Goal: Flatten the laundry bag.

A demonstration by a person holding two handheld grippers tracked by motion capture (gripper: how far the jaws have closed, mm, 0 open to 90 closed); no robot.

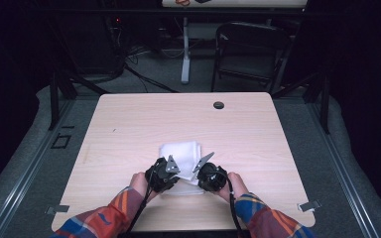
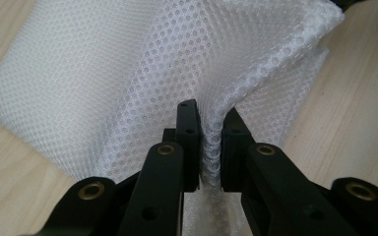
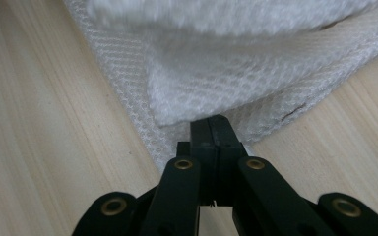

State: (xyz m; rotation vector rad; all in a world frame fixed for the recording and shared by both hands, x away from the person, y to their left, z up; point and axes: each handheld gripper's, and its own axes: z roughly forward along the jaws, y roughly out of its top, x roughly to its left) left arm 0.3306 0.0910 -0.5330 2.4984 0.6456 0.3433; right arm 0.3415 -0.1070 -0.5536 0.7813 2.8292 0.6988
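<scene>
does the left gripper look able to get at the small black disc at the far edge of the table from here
Probably not right away: the left gripper is shut on the white mesh cloth, and the black disc sits far across bare table.

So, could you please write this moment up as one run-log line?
left hand-held gripper: shut on white mesh cloth | right hand-held gripper: shut on cloth's near edge | cloth: folded, on table

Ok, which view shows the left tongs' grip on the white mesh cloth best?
The left gripper view: the left tongs pinch a raised fold of the white mesh cloth. The high view shows the cloth small, part-hidden by the grippers; the right gripper view shows its blurred edge.
</scene>
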